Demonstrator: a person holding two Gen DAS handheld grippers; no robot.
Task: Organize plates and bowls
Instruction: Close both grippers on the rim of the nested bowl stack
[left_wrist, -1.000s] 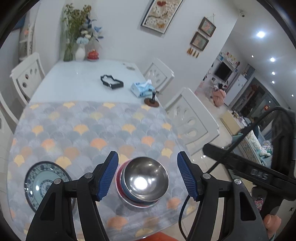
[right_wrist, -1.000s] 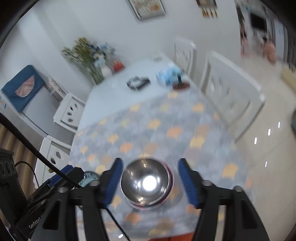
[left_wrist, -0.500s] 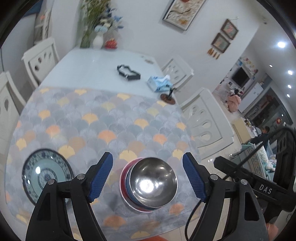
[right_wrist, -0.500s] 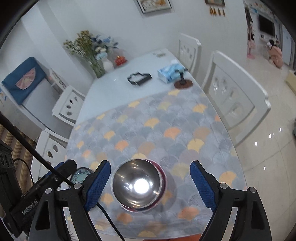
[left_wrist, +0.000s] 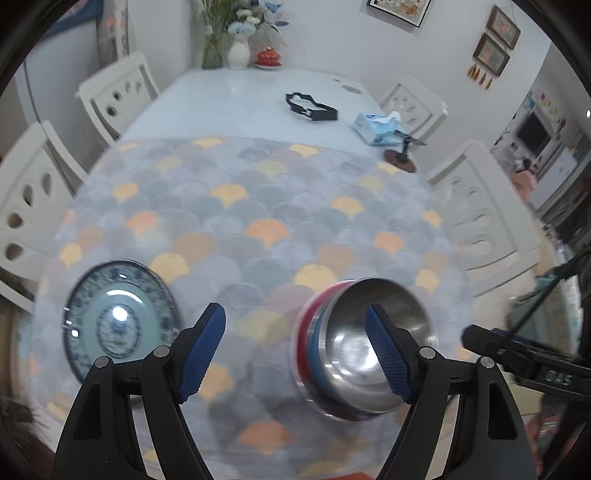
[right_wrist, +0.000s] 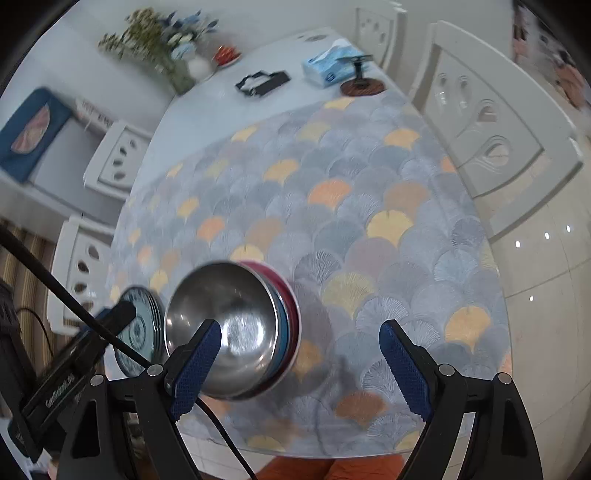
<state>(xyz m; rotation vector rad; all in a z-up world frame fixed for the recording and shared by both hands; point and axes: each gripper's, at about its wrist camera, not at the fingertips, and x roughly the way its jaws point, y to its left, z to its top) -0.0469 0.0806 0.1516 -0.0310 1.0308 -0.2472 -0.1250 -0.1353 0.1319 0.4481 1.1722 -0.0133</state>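
A steel bowl (left_wrist: 373, 347) sits nested in a blue bowl and a red bowl (left_wrist: 306, 325) on the patterned mat (left_wrist: 266, 206), near the table's front edge. A blue-and-white plate (left_wrist: 118, 325) lies to its left. My left gripper (left_wrist: 294, 310) is open above the mat between plate and stack. Its right finger (left_wrist: 388, 350) crosses in front of the steel bowl. My right gripper (right_wrist: 300, 325) is open too, its left finger (right_wrist: 195, 365) over the steel bowl (right_wrist: 225, 325), the red bowl's rim (right_wrist: 291, 306) between the fingers. The plate (right_wrist: 142, 328) is partly hidden by the left gripper's body (right_wrist: 74, 369).
At the table's far end are a black frame (left_wrist: 312, 109), a tissue box (left_wrist: 376, 127), a small wooden stand (left_wrist: 400, 157), and vases of flowers (left_wrist: 236, 48). White chairs (left_wrist: 487, 221) line both sides. The table's front edge (right_wrist: 314, 448) is close below the grippers.
Both grippers have sunk toward the table and tilted down, and their jaws have widened. The bowl stack, earlier centred between each pair of fingers, now sits behind one finger of each.
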